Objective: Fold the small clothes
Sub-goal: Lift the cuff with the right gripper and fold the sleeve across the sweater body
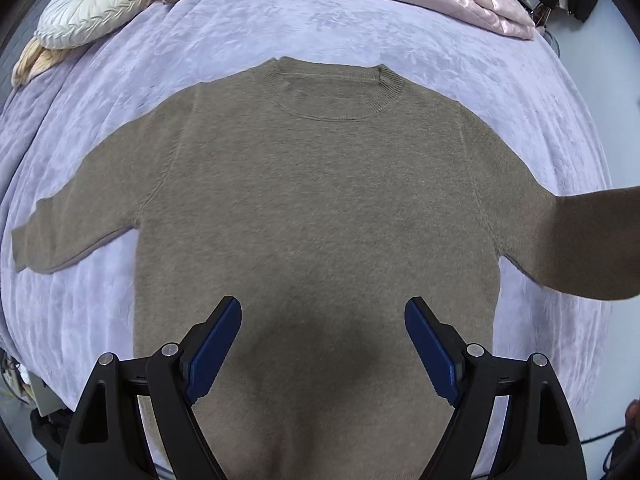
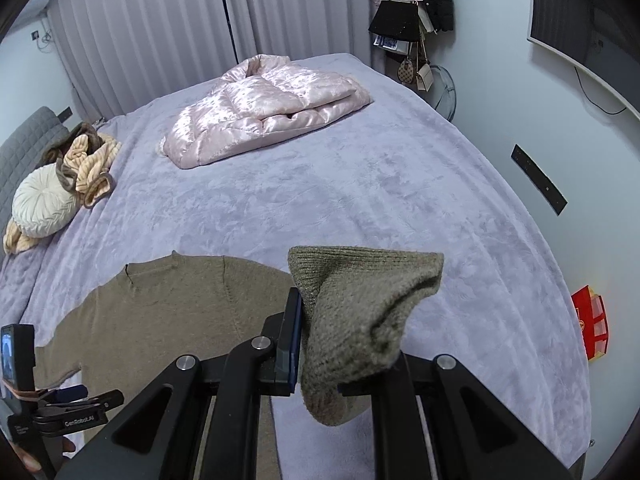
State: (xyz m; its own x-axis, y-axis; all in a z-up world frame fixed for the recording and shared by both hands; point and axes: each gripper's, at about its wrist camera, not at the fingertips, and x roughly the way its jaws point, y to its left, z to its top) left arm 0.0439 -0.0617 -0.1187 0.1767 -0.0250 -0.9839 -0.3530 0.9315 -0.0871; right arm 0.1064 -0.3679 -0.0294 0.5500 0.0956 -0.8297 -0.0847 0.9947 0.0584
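A brown knit sweater point(image 1: 320, 200) lies flat, front up, on the lilac bed cover point(image 1: 280, 20), collar toward the far side. My left gripper point(image 1: 323, 308) hovers open over the sweater's lower body, pointing straight down, with nothing between its blue pads. The sweater's left sleeve point(image 1: 60, 236) lies spread out flat. Its right sleeve point(image 1: 592, 240) is lifted off the bed toward the right edge of the view. In the right wrist view my right gripper point(image 2: 316, 312) is shut on that sleeve's ribbed cuff point(image 2: 360, 300), which drapes over and hides the right finger. The sweater's body point(image 2: 160, 312) lies to its left.
A folded pink quilted jacket point(image 2: 264, 108) lies at the far side of the bed. A round white cushion point(image 2: 40, 204) and striped beige clothes point(image 2: 92, 164) sit at the far left. The bed's right edge drops to the floor by a red box point(image 2: 592, 324). Bags point(image 2: 412, 20) hang on the wall.
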